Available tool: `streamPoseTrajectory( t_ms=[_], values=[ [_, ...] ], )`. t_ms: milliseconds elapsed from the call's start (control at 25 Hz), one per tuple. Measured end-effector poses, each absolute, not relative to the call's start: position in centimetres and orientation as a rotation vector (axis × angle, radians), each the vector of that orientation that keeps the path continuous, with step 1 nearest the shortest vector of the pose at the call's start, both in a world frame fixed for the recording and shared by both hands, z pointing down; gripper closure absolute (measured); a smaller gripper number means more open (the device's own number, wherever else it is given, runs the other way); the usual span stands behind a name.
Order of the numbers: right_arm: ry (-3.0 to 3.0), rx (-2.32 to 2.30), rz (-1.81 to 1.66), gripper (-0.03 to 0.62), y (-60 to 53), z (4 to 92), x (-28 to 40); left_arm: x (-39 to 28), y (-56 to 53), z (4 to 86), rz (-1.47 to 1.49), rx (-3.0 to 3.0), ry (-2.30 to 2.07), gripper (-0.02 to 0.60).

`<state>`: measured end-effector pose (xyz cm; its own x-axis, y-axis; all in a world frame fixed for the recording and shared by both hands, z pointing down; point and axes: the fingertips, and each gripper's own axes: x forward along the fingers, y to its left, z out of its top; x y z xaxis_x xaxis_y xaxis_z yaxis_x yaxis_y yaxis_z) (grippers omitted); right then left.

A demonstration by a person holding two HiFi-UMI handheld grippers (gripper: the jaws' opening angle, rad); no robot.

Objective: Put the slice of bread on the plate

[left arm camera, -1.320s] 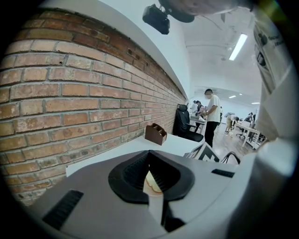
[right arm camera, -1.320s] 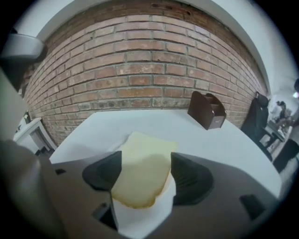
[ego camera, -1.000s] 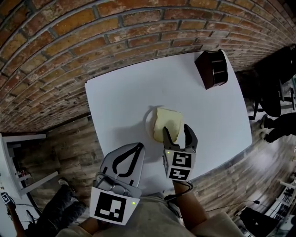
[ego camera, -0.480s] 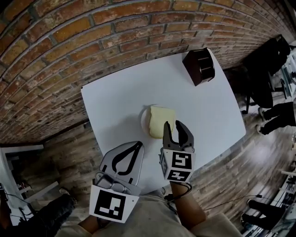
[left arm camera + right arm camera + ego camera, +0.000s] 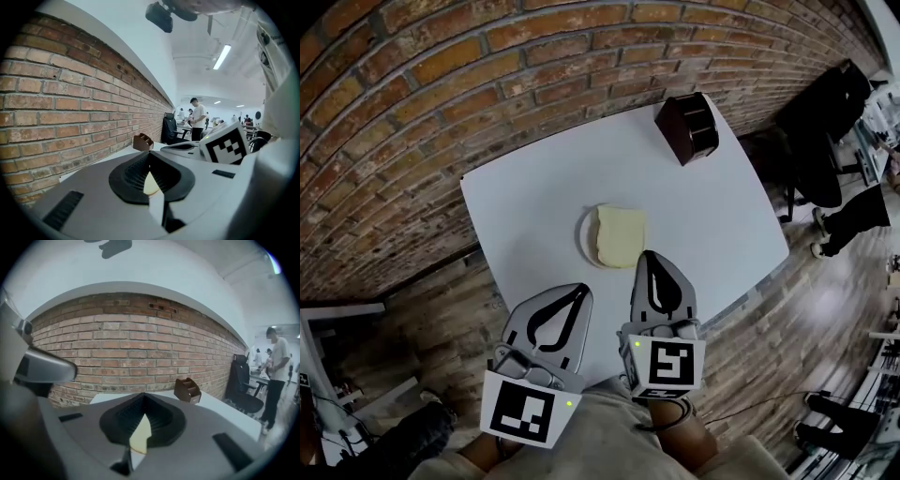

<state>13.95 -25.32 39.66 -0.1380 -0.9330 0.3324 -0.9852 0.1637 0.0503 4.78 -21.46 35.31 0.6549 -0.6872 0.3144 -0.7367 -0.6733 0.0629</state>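
The right gripper (image 5: 652, 257) is clenched on nothing. Its jaws have just been closing, and its own view shows them meeting with only air between them, the pale bread visible beyond through the slit under the tips. It hangs close to the person's body, above the near edge of the table (image 5: 525, 202) and clear of everything on it. The left gripper (image 5: 579, 293) hangs just beside it, likewise squeezed together and empty. Ahead of both, the slice of bread (image 5: 621, 234) lies flat on the plate (image 5: 584, 240) around the middle of the white top. It covers most of the plate, so only the rim on the left side shows, and no jaw touches it. By that look the placing is done, and the step in hand is the retreat. To do that well, I would hold both grippers high and in toward the body, away from the plate, so nothing nudges the slice — and leave the bread alone rather than fuss with how it sits. The brown wooden holder (image 5: 686, 127) at the far corner, by the brick wall (image 5: 431, 84), is well apart and no concern.
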Motion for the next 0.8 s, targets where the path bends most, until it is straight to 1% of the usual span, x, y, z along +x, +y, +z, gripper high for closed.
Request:
streamPoseTrajectory(
  t_ms=[200,400,560,800],
  values=[
    [-2.25,1.865,0.126,0.588,-22.6,34.5,12.7,5.1,-20.2,34.8,0.379,2.711,-1.145,0.572],
    [-2.3,1.854,0.061,0.588,-19.9,31.9,11.5,5.0,-19.4,34.0,0.352,2.736,-1.139,0.572],
    [-2.318,1.85,0.054,0.588,-17.9,30.7,10.9,4.8,-18.8,33.5,0.339,2.745,-1.135,0.572],
    [-2.307,1.843,0.085,0.588,-16.5,31.6,9.7,4.5,-17.8,33.0,0.333,2.772,-1.106,0.572]
  ],
)
